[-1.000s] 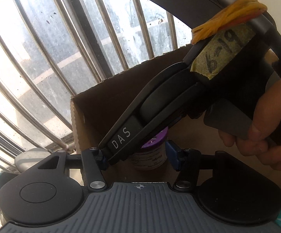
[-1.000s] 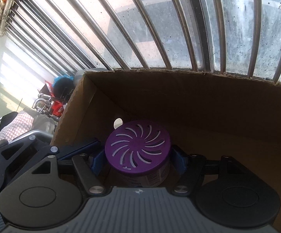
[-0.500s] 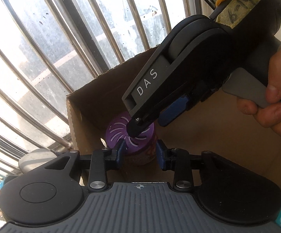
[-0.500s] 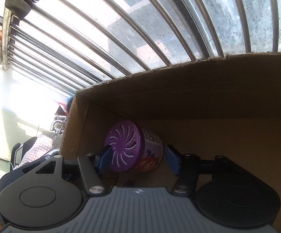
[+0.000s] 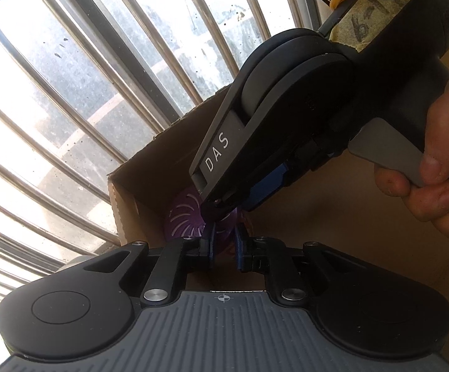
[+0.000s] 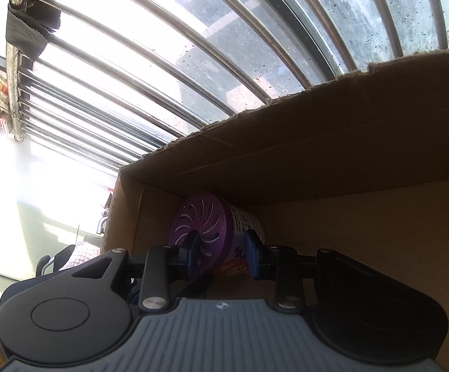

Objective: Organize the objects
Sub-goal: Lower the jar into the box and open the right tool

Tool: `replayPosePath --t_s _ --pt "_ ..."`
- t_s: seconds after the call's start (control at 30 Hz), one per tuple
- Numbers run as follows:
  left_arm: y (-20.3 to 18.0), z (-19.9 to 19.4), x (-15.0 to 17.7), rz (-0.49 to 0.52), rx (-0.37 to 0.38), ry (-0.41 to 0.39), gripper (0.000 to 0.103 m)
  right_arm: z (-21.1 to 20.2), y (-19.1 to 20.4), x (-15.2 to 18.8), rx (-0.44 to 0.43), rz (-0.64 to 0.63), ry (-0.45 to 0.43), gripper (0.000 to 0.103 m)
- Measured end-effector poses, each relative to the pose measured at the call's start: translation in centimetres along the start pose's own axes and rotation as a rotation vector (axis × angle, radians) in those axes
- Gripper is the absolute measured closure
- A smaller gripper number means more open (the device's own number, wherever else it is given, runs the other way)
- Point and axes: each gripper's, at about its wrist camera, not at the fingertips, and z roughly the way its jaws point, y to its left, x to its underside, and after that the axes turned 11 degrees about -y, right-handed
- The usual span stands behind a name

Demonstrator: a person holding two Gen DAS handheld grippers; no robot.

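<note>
a: which step is in hand?

b: i judge the air freshener [image 6: 215, 232] has already been put in the cardboard box [image 6: 348, 117]. it lies on its side in the far left corner, purple vented lid turned toward the cameras, against the back wall.

a: and the jaws?

b: the left gripper [image 5: 224, 249] has its jaws closed, blue pads almost together, and nothing sits between them; the lid only shows beyond the tips at 12 o'clock. the right gripper [image 6: 222, 255] has just been closing its jaws. they are narrow but apart, and the can lies beyond them, framed by the blue pads [image 6: 253, 255], not pinched as far as i can see.

a: what does the next move call for?

b: likely pulling both tools up and back over the box rim without knocking the can, then going for another thing to sort. the can may roll, so no bumps.

a: what does one view give that the other lacks?

b: the left view shows the right tool from outside, at 1 o'clock, with a hand [image 5: 435, 179] on its trigger. the right view alone shows the can's printed side and the bare box floor toward 3 o'clock.
</note>
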Motion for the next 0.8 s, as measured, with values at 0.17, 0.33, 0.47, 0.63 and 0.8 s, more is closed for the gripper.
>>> replayPosePath --t_s 0.17,0.33,0.47,0.63,0.8 --pt "-0.1 -0.2 0.2 0.033 -0.008 0.029 0.087 0.3 0.1 0.3 0.002 -0.014 -0.029 0.067" --pt "-0.5 -0.9 0.8 0.064 -0.025 0.033 0.086 0.6 0.8 0.5 0.010 -0.062 -0.053 0.067" --pt "-0.1 -1.6 1.5 0.037 -0.027 0.022 0.084 0.7 1.4 0.2 0.014 -0.082 -0.057 0.067" --pt "0.6 -3.4 2.4 -0.042 0.009 0.023 0.082 0.8 1.6 0.1 0.029 -0.093 -0.058 0.065" --pt "0.7 -6.4 3.3 -0.069 0.013 -0.006 0.078 -0.6 1.8 0.0 0.085 -0.091 -0.093 0.059"
